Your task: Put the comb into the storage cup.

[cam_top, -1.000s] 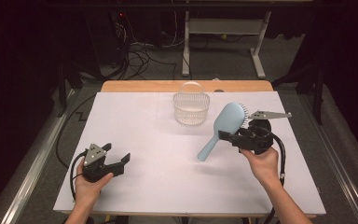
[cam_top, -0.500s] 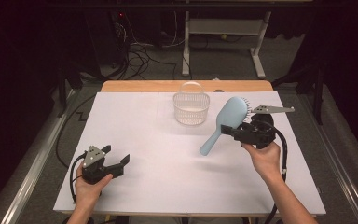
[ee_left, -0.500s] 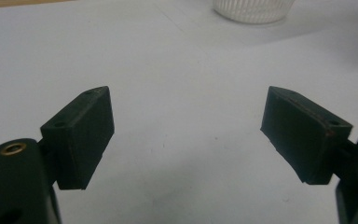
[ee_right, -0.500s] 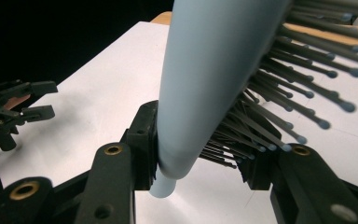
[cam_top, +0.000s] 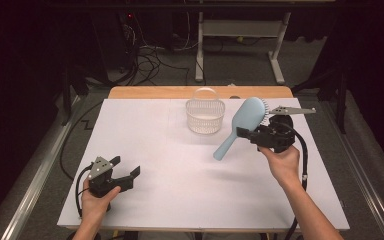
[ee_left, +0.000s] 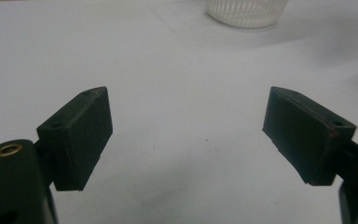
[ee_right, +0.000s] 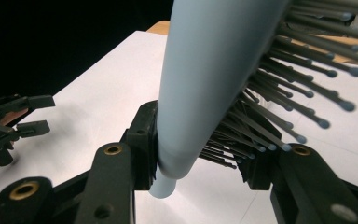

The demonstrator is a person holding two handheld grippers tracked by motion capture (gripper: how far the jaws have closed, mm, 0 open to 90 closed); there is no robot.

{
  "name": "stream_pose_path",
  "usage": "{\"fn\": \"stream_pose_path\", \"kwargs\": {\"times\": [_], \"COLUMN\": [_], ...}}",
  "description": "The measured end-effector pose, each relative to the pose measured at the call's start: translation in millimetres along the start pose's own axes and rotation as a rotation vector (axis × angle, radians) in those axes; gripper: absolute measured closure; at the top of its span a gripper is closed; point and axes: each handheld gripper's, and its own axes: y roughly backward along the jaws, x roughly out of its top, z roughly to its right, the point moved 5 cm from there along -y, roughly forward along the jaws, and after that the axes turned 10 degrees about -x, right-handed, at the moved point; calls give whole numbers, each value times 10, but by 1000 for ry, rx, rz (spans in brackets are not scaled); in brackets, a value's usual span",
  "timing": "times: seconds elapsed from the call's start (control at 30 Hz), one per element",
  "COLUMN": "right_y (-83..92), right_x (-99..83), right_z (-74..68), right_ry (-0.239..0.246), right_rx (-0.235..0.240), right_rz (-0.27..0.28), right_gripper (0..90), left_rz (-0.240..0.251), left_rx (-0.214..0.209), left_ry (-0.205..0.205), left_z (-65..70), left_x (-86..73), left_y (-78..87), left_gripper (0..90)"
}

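A light blue hairbrush [cam_top: 247,116] hangs tilted above the white table, head up and handle pointing down to the left. My right gripper [cam_top: 248,134] is shut on it where the head meets the handle. In the right gripper view the brush [ee_right: 205,70] rises between the jaws with its dark bristles on the right. A white ribbed basket [cam_top: 205,120] stands just left of the brush, at the back middle of the table. My left gripper [cam_top: 126,167] rests at the front left, open and holding nothing. Its jaws [ee_left: 186,135] point towards the basket [ee_left: 244,9].
The white table top [cam_top: 170,165] has a wooden strip [cam_top: 150,92] along its far edge. Cables and metal stand legs [cam_top: 200,50] lie on the dark floor beyond. The left hand and its gripper [ee_right: 23,116] appear far off in the right gripper view.
The right gripper has lifted the hairbrush a little, up and away from the person. The left gripper has stayed where it was.
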Motion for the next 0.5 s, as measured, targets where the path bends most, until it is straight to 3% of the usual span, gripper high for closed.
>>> {"fn": "stream_pose_path", "kwargs": {"times": [0.5], "right_y": [-41], "right_x": [112], "right_z": [25], "right_ry": [-1], "right_rx": [-12], "right_rz": [8], "right_gripper": [564], "left_rz": [1], "left_rx": [-12], "left_ry": [-14], "left_z": [9], "left_x": [-4], "left_y": [2], "left_gripper": [155]}}
